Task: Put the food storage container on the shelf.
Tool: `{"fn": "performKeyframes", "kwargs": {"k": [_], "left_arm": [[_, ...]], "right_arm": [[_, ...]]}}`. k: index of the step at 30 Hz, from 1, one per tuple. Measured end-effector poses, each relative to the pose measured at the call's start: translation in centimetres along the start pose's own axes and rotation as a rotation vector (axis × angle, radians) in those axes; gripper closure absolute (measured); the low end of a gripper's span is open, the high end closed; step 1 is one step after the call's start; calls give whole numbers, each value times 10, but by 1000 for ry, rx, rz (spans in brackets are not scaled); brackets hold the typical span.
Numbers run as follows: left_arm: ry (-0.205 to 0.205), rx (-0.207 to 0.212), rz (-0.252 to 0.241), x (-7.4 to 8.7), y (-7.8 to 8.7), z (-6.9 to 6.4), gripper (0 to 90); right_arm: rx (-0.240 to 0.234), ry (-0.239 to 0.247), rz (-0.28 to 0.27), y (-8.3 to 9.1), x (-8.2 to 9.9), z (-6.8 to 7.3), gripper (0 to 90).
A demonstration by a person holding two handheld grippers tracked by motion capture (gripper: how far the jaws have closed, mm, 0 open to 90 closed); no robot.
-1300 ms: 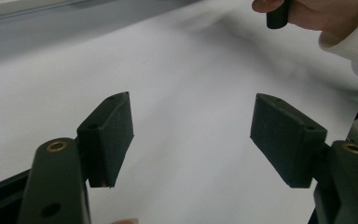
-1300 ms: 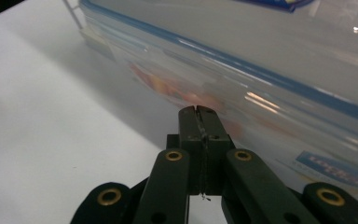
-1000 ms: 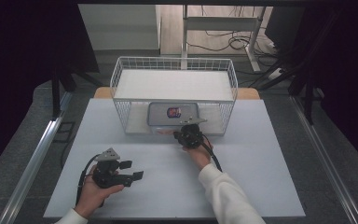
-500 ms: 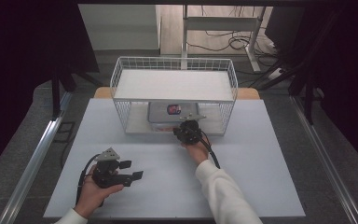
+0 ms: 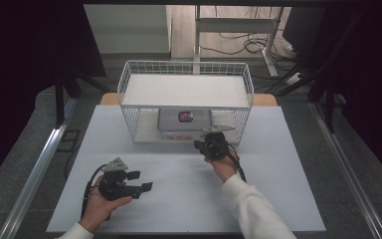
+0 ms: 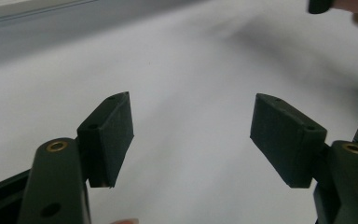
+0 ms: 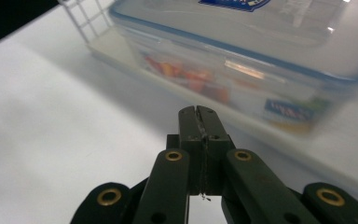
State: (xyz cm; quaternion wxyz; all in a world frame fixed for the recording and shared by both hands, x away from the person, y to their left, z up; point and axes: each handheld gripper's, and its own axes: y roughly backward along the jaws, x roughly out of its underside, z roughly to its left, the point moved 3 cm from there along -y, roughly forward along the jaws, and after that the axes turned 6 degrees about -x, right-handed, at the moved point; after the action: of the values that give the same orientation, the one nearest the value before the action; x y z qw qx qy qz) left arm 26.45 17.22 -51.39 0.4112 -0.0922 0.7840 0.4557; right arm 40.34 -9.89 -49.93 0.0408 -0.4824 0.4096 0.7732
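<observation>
From above, your right tongs (image 5: 210, 144) sit at the open near side of the white wire basket (image 5: 185, 74), right of centre, with the clear lidded food container (image 5: 185, 122) lying on the basket's lower level just beyond them and slightly to their left. The container's long axis runs left to right across the surface (image 5: 189, 199), so its long near wall faces you. Your left tongs (image 5: 142, 181) rest well apart from it, down at the near left of the surface, pointing right; the right hand is plainly the nearer one. In the left gripper view, the left tongs (image 6: 191, 135) stand wide apart with nothing between the pads, looking out over bare white surface (image 6: 177, 70), and the container lies away beyond their frame. In the right gripper view, the right tongs (image 7: 198, 116) are pressed together, pads meeting with nothing held, and their tip is just short of the container's (image 7: 242, 60) near wall, which spans the frame ahead with its blue-edged lid above and reddish contents showing through the side. The basket's wire corner (image 7: 81, 18) stands to the upper left. My judgement: the container is straight ahead of your right tongs, so any grasp would need you to spread them first, since closed they can only nudge that wall.
</observation>
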Motion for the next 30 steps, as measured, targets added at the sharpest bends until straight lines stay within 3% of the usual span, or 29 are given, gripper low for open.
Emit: {"fn": "performKeyframes", "kwargs": {"k": [4, 10, 14, 19, 21, 25, 30], "left_arm": [[0, -4, -1, 0, -1, -1, 293], [-19, -24, 8, 0, -3, 0, 294], [-19, -26, 0, 0, -1, 0, 294], [-24, -27, 7, 1, -2, 0, 294], [-28, -31, 8, 1, -2, 0, 294], [-28, -38, 6, 0, -2, 1, 294], [-30, -50, 7, 0, -2, 2, 293]], "right_arm": [[-10, 21, -8, 19, 8, 4, 891], [-44, 77, 15, 56, 37, 8, 891], [-40, 104, 36, 76, 55, 6, 891], [-40, 94, 56, 100, 78, 1, 891], [-30, 60, 62, 122, 94, -6, 890], [-15, 50, 66, 135, 106, -12, 885], [3, 11, 56, 148, 117, -19, 518]]}}
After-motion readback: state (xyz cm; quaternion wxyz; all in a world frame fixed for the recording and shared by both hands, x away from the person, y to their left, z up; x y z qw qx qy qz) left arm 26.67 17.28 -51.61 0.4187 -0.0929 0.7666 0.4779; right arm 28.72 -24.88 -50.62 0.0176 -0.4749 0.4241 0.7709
